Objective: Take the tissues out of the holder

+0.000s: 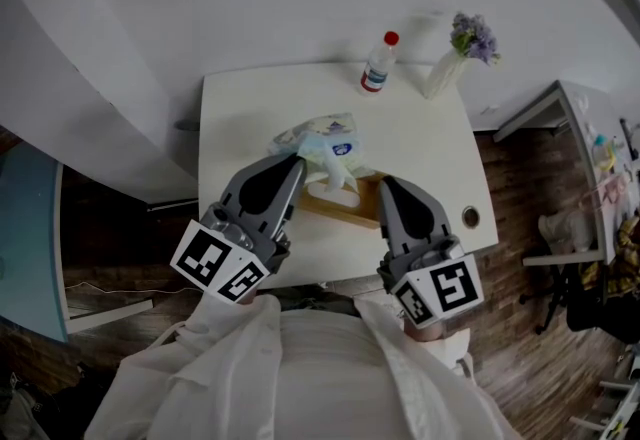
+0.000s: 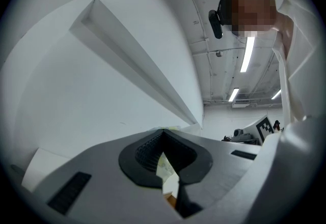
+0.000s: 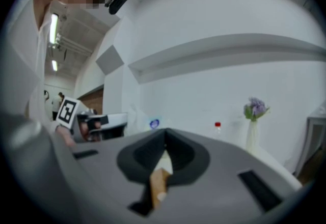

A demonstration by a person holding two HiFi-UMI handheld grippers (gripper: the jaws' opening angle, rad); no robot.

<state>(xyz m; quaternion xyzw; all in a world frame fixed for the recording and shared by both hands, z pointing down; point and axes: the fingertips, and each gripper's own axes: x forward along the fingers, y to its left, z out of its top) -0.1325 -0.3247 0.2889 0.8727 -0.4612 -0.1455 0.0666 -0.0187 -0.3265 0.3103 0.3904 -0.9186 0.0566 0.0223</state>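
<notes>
A tissue pack (image 1: 328, 141) in crinkly clear wrap with a blue label sticks up from a wooden holder (image 1: 345, 205) on the white table (image 1: 235, 128). My left gripper (image 1: 298, 165) reaches in from the lower left and is shut on the pack's near end. In the left gripper view a pale strip of the pack (image 2: 164, 167) shows between the closed jaws. My right gripper (image 1: 386, 184) is shut on the holder's right end. In the right gripper view a wooden edge of the holder (image 3: 159, 182) sits between the pads, and the pack's blue label (image 3: 154, 124) shows beyond.
A white bottle with a red cap (image 1: 378, 62) and a white vase of purple flowers (image 1: 457, 56) stand at the table's far edge. A round cable hole (image 1: 470, 217) sits near the right front corner. A white wall rises behind the table, and a desk and chair (image 1: 575, 288) are to the right.
</notes>
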